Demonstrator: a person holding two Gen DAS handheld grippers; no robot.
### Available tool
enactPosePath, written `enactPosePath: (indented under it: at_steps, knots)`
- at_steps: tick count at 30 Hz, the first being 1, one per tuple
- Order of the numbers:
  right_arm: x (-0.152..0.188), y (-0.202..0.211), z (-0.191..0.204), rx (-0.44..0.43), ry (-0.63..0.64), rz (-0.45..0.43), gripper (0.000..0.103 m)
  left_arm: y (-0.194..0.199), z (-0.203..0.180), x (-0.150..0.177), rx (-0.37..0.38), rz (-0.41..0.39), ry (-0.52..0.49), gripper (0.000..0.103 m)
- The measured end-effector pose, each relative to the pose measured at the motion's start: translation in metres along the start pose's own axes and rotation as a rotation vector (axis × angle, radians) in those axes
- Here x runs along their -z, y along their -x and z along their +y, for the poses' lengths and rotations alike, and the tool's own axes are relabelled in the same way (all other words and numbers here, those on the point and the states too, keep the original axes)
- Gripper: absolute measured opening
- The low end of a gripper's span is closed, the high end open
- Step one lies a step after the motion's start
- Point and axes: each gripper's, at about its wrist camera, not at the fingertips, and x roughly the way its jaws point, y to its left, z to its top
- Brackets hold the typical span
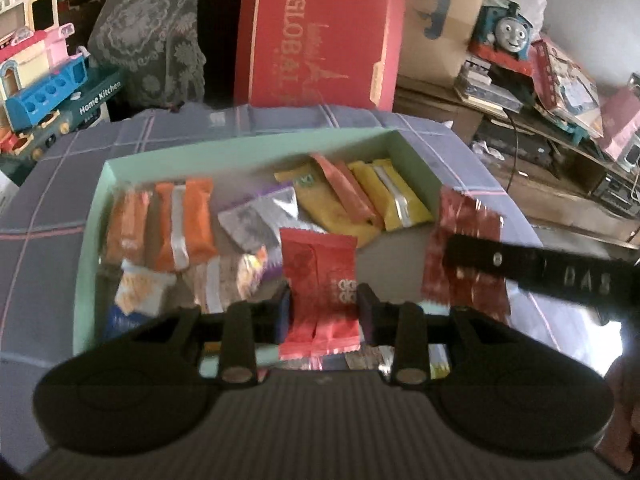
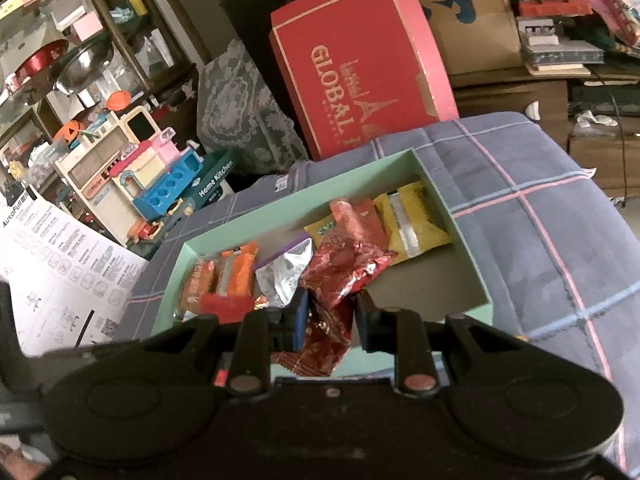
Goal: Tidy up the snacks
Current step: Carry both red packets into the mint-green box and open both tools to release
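Fingers [image 1: 365, 300] on crinkly red packet [image 1: 318, 280]

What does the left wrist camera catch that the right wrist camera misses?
Only the left wrist view shows the flat red packet held in the left gripper, and the right gripper's finger from outside. Only the right wrist view shows the printed instruction sheet and the shelves. Both show the green box of snacks, the red Global box and the crinkly dark red packet in the right gripper.

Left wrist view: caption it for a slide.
Left hand-held gripper grips a red snack packet above the green box.
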Motion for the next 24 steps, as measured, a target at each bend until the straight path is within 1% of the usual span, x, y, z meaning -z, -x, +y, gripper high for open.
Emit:
enactPosePath:
  at_steps: [4, 5, 6, 7, 8, 9, 10, 11, 12, 14, 16, 20, 24]
  knots:
    - [-0.005, -0.013, 0.008, 0.002, 0.012, 0.016, 0.025, -0.012, 0.0, -0.011, -0.02, 0.005, -0.008, 0.034]
    - [-0.006, -0.015, 0.01, 0.0, 0.014, 0.019, 0.026, -0.015, 0.001, -0.013, -0.024, 0.011, -0.009, 0.035]
    - [-0.008, -0.017, 0.011, 0.003, 0.01, 0.016, 0.029, -0.017, 0.001, -0.014, -0.03, 0.019, -0.007, 0.042]
    - [-0.008, -0.018, 0.012, 0.002, 0.009, 0.011, 0.036, -0.018, 0.002, -0.014, -0.042, 0.022, -0.003, 0.049]
    - [-0.008, -0.017, 0.013, 0.003, 0.008, 0.005, 0.041, -0.018, 0.001, -0.013, -0.053, 0.02, -0.002, 0.067]
    - [-0.009, -0.016, 0.013, 0.005, 0.006, -0.002, 0.055, -0.018, 0.002, -0.013, -0.061, 0.014, -0.003, 0.08]
    - [-0.008, -0.015, 0.014, 0.007, 0.005, -0.01, 0.07, -0.017, 0.002, -0.012, -0.073, 0.006, -0.005, 0.085]
    - [-0.008, -0.013, 0.014, 0.013, 0.005, -0.021, 0.076, -0.016, 0.001, -0.012, -0.082, 0.001, -0.008, 0.093]
    - [-0.007, -0.011, 0.014, 0.02, 0.004, -0.031, 0.082, -0.016, 0.001, -0.012, -0.089, 0.0, -0.01, 0.098]
    - [-0.006, -0.007, 0.012, 0.026, -0.001, -0.039, 0.087, -0.015, 0.001, -0.011, -0.094, 0.003, -0.006, 0.1]
    - [-0.004, -0.002, 0.008, 0.032, -0.014, -0.048, 0.097, -0.012, 0.0, -0.01, -0.087, 0.006, -0.002, 0.1]
    - [0.001, 0.012, 0.0, 0.035, -0.031, -0.061, 0.103, -0.003, -0.003, -0.005, -0.083, 0.004, -0.011, 0.103]
    - [0.011, 0.035, -0.016, 0.045, -0.052, -0.08, 0.103, 0.007, -0.009, 0.005, -0.07, 0.007, -0.018, 0.103]
